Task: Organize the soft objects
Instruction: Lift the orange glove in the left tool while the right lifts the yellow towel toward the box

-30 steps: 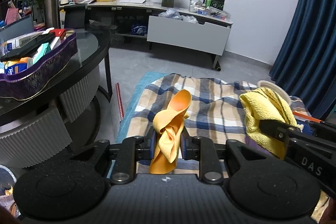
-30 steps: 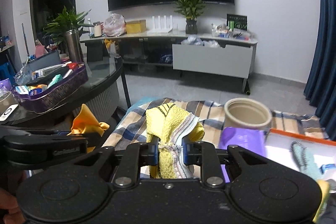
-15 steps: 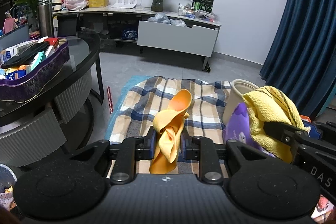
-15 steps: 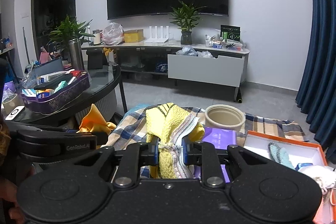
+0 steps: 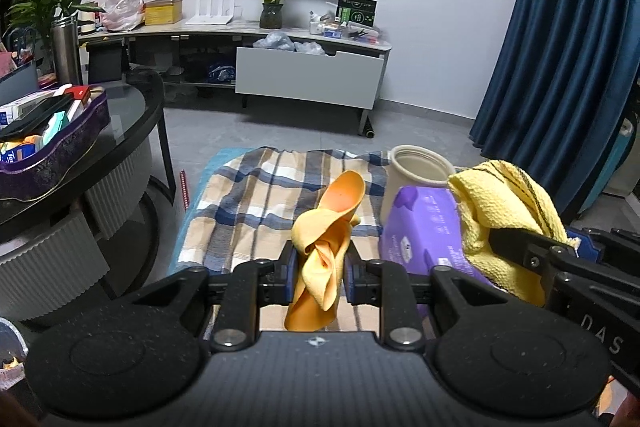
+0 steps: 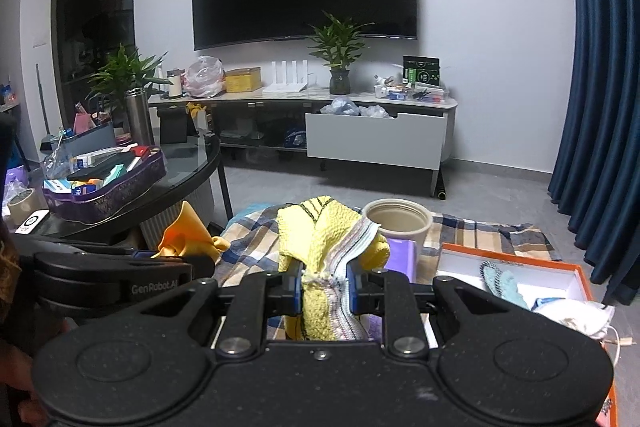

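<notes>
My left gripper [image 5: 319, 267] is shut on a crumpled orange cloth [image 5: 326, 251] and holds it above a plaid blanket [image 5: 256, 203]. My right gripper [image 6: 322, 283] is shut on a yellow knitted cloth with a striped edge [image 6: 320, 259]. That yellow cloth also shows at the right of the left wrist view [image 5: 504, 219]. The orange cloth shows at the left of the right wrist view [image 6: 186, 233]. The two grippers are side by side, the left one to the left.
A cream pot [image 6: 398, 221] and a purple packet [image 5: 420, 227] lie on the blanket. An orange-rimmed box [image 6: 520, 279] with small items is at the right. A round glass table [image 5: 120, 131] with a purple tray [image 5: 56, 155] stands at the left. Blue curtains [image 5: 560, 47] hang right.
Both grippers have risen and pulled back with their cloths still held. The pot, purple packet and orange box have come further into view.
</notes>
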`<state>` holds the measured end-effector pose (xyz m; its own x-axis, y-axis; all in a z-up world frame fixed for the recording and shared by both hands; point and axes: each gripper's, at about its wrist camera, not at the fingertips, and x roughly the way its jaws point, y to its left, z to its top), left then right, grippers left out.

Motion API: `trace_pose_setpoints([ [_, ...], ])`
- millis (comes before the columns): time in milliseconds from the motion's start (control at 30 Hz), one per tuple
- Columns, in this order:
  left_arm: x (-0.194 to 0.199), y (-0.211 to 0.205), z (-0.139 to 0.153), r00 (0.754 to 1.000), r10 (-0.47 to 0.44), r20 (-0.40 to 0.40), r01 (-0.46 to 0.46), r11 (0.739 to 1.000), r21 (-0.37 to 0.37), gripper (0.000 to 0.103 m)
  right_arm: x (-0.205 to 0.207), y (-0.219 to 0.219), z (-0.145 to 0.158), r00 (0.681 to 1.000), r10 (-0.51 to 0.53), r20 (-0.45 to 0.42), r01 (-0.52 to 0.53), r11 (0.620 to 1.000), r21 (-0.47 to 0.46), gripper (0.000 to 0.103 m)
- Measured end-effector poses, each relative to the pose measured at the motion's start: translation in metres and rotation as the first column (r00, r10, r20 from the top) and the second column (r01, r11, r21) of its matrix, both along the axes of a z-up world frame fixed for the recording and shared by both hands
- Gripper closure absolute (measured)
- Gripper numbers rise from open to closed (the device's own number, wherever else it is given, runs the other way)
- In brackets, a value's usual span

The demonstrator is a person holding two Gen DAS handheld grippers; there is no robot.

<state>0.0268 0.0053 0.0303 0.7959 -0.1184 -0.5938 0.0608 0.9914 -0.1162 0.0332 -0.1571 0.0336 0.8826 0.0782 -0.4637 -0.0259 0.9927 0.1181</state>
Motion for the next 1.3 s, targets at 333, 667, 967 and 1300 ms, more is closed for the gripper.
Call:
trace_pose_setpoints([
  [333,-0.009,-0.018,0.001,0.998,-0.056,0.012,0.056,0.998,-0.003,0.079,-0.02,-0.015,0.004,0.999,-0.04,0.011,0.04,0.999,0.002,0.078],
  [667,-0.016,-0.03,0.0,0.995,-0.098,0.016,0.098,0.995,-0.004,0.079,-0.034,-0.021,0.004,0.998,-0.064,0.01,0.064,0.998,-0.004,0.078],
  [967,-0.017,-0.041,-0.002,0.992,-0.129,0.012,0.129,0.992,-0.005,0.079,-0.04,-0.029,0.005,0.996,-0.086,0.007,0.086,0.996,-0.004,0.078],
  [1300,-0.019,-0.054,-0.002,0.987,-0.163,0.016,0.163,0.987,-0.003,0.079,-0.047,-0.042,0.005,0.993,-0.121,0.013,0.121,0.993,0.0,0.078],
])
